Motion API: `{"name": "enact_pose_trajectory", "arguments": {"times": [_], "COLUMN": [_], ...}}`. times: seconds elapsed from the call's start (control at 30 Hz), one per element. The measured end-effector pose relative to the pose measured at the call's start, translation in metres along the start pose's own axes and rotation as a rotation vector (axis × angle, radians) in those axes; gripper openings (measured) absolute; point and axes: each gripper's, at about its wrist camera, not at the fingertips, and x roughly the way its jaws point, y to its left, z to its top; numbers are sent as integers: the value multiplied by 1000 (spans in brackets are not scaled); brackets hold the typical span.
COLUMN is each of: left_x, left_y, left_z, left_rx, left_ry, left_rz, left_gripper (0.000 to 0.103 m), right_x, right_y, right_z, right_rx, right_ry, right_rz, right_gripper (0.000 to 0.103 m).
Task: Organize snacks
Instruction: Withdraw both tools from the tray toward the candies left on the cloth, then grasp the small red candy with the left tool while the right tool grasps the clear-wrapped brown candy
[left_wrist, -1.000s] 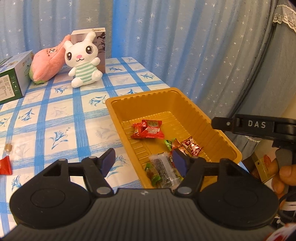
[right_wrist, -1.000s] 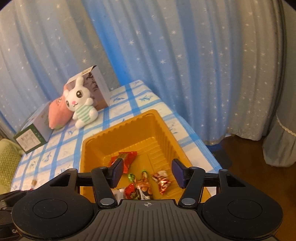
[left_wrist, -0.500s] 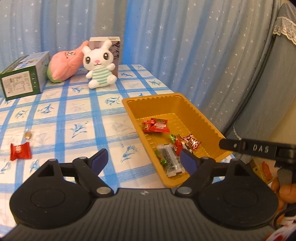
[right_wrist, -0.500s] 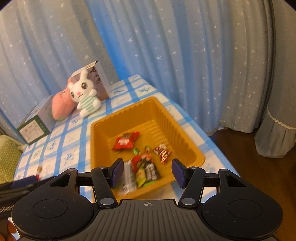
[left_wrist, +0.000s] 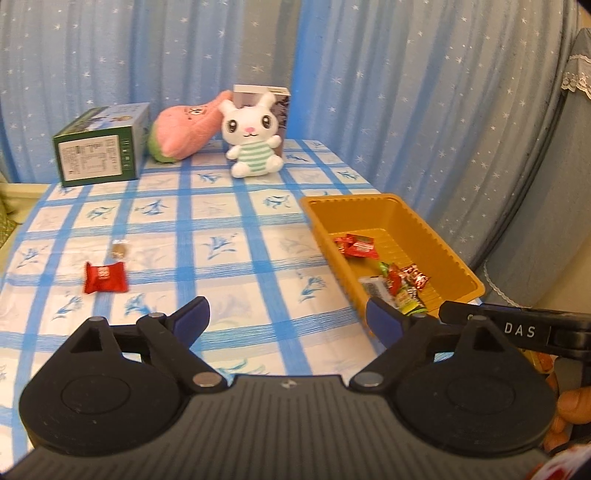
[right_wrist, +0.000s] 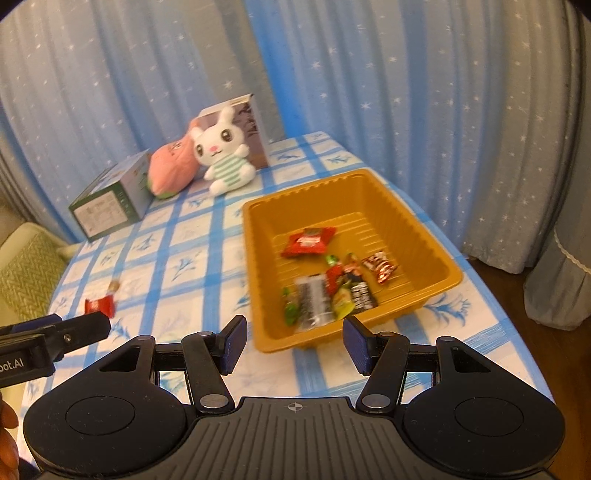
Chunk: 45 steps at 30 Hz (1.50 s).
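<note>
A: Left claw (left_wrist: 286, 319) is sitting wide open, holding nothing, hovering over the blue-checked cloth tabletop (left_wrist: 229, 258). Right claw (right_wrist: 293, 341) is also gaping, empty, hanging just short of the near rim of the orange ribbed plastic tray (right_wrist: 439, 258).

B: Loose snacks?

A: Two are lying out on the tabletop. A red square wrapped candy (left_wrist: 105, 277) is sitting ahead and to the left of the left claw; just beyond it, apart, a small gold-brown round candy (left_wrist: 120, 251). The red one's long axis is running roughly across the view, twisted ends pointing left and right.

B: Which hand is nearer?

A: Left, clearly. In the right view the red candy (right_wrist: 99, 305) is showing far over to the left, past the left claw's finger. The tray is lying to the right of the left claw, with several wrapped snacks already piled at its near end.

B: So next?

A: Probably the left claw is going forward-left for the red candy, then right to the tray. Far end: a green carton, a pink plush, a white rabbit plush.
</note>
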Motion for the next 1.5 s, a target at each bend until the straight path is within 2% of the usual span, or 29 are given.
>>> {"name": "enact_pose_trajectory", "arguments": {"times": [0.53, 0.9, 1.27, 1.5], "left_x": [-29, -35, -5, 43], "left_y": [72, 118, 164, 193], "left_z": [-20, -19, -6, 4], "left_rx": [-82, -118, -118, -105], "left_ry": [-2, -15, -2, 27], "left_rz": [130, 200, 213, 180], "left_gripper": [91, 91, 90, 88], "right_x": [19, 40, 73, 112], "right_y": [55, 94, 128, 149], "right_z": [-17, -21, -12, -1], "right_rx": [-99, -157, -219, -239], "right_ry": [44, 66, 60, 46], "right_rz": [77, 129, 175, 215], "right_gripper": [58, 58, 58, 58]}}
